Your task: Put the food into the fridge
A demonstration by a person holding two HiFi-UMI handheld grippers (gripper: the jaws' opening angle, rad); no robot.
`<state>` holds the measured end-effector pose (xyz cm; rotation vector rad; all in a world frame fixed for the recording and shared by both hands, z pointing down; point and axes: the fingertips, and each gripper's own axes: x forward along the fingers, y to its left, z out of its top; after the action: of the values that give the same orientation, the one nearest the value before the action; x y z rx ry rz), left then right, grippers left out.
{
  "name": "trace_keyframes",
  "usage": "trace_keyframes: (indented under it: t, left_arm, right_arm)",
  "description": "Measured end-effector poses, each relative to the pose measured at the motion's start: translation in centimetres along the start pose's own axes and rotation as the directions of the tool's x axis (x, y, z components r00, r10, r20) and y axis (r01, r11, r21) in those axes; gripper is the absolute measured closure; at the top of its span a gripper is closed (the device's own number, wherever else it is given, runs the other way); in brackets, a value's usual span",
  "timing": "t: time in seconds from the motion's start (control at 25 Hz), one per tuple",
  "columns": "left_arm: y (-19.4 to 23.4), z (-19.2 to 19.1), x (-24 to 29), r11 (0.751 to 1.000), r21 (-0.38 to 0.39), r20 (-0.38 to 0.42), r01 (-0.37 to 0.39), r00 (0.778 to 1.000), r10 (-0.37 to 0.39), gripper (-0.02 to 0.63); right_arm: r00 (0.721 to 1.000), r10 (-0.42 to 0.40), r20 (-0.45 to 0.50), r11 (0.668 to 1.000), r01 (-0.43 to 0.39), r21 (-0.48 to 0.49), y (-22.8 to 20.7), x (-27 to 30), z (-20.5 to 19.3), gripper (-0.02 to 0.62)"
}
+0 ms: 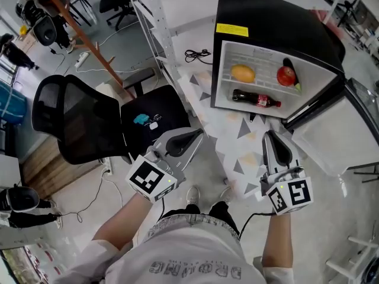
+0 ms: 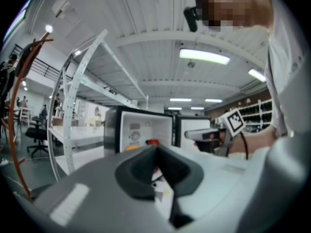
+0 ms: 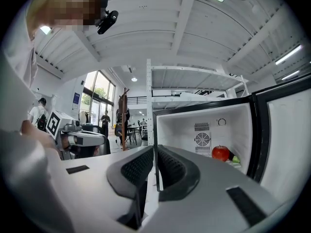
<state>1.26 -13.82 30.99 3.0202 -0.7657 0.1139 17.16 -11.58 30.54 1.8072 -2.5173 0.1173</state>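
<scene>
**Food stowed, door wide open**

Both claws are empty. The left claw (image 2: 156, 148) has its jaws pressed together. The right claw (image 3: 155, 148) shows only a sliver between its jaws, with nothing in it. The yellow fruit (image 1: 243, 73), apple (image 1: 286, 74) and a dark vegetable (image 1: 288, 63) lie on the shelf of the fridge (image 1: 278, 22), and the cola bottle (image 1: 256, 98) lies below, near the front edge. The door (image 1: 329, 142) stands open. The likely risk is that a closed claw nudging the door slips off its edge, or that a hard slam rolls the bottle forward and jams the door.

Flipped print on the person's shirt (image 1: 195, 269), perhaps "DROMNG", yellow label (image 1: 232, 29) on the fridge (image 1: 266, 16) unreadable
</scene>
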Motion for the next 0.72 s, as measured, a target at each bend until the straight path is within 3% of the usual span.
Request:
trace_keyframes:
  t: [0.72]
  left_arm:
    - [-1.1, 0.1, -0.4, 1.0, -0.001, 0.008, 0.014, 1.0, -0.014, 0.598]
  right_arm:
    - [0.999, 0.046, 0.0, 0.998, -0.046, 0.031, 2.8, -1.0, 0.6, 0.581]
